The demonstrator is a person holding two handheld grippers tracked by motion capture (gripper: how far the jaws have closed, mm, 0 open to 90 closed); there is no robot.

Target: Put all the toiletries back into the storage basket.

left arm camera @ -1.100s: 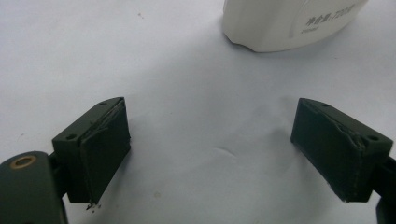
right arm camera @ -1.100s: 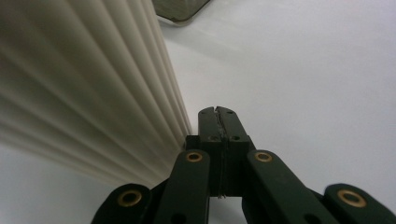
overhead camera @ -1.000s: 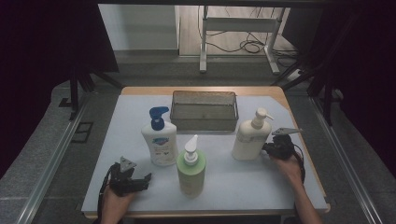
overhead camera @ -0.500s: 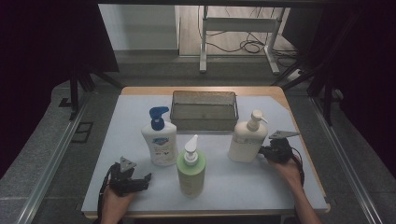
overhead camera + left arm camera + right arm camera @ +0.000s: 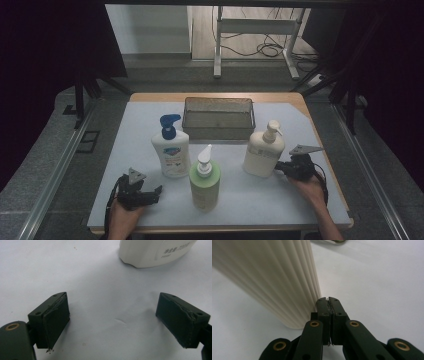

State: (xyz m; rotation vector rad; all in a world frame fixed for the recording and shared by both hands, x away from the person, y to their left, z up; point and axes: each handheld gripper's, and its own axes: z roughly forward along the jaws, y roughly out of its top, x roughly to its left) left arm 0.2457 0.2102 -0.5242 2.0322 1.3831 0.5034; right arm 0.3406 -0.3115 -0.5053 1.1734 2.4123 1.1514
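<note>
High view, cream bottle: cream pump bottle (image 5: 263, 152) stands upright on the table (image 5: 150, 125), right of centre, just in front of the wire basket (image 5: 218, 117).
High view, right gripper: right gripper (image 5: 283, 167) low at the bottle's right base, tips against or just beside it; contact not certain from here.
High view, left gripper: left gripper (image 5: 152, 194) rests near the front left edge, apart from the white bottle with blue pump (image 5: 170, 147) and the green bottle (image 5: 204, 178).
Left gripper view: jaws wide apart, nothing between them; bare table ahead, base of a white bottle (image 5: 155, 251) beyond.
Right gripper view: jaws pressed together, empty, tips right at the ribbed wall of the cream bottle (image 5: 269, 280) near its foot.
Step, judged: nudging the cream bottle sideways with closed tips.
Doing it well: keep the push low, slow and level so the bottle slides rather than tips; mind the green bottle in its path.
Against a second ago: cream bottle and right gripper sit slightly further left; left gripper unmoved.
</note>
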